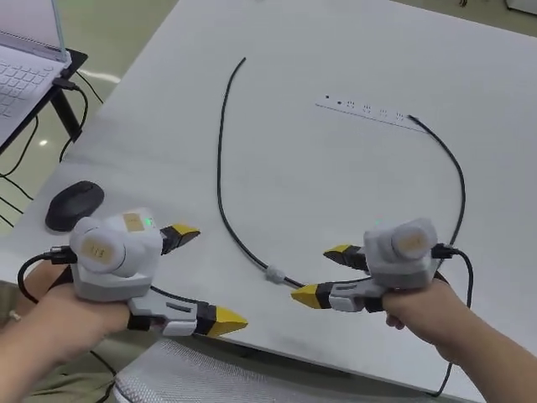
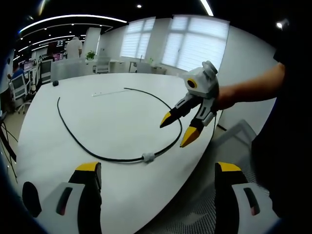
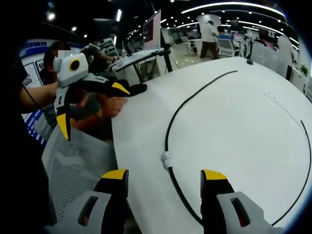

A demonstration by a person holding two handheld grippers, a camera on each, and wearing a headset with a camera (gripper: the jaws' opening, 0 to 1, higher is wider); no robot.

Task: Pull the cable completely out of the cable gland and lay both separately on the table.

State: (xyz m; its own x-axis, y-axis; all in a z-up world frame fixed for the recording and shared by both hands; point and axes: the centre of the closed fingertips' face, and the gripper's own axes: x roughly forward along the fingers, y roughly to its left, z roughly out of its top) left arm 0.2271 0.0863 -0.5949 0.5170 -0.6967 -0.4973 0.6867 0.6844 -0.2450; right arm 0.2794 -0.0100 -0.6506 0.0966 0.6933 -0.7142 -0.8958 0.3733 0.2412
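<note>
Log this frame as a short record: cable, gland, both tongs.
cable: black, curved across the white table, threaded through the cable gland
cable gland: pale, near the table's front edge
left tongs: open, empty, clear of the cable
right tongs: open, empty, aimed at the cable gland
clutter: mouse, power strip

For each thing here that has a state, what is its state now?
cable gland: on the cable, not gripped
cable: lies on the table, runs through the gland
left gripper: open, holds nothing
right gripper: open, holds nothing
laptop: lid open
</note>
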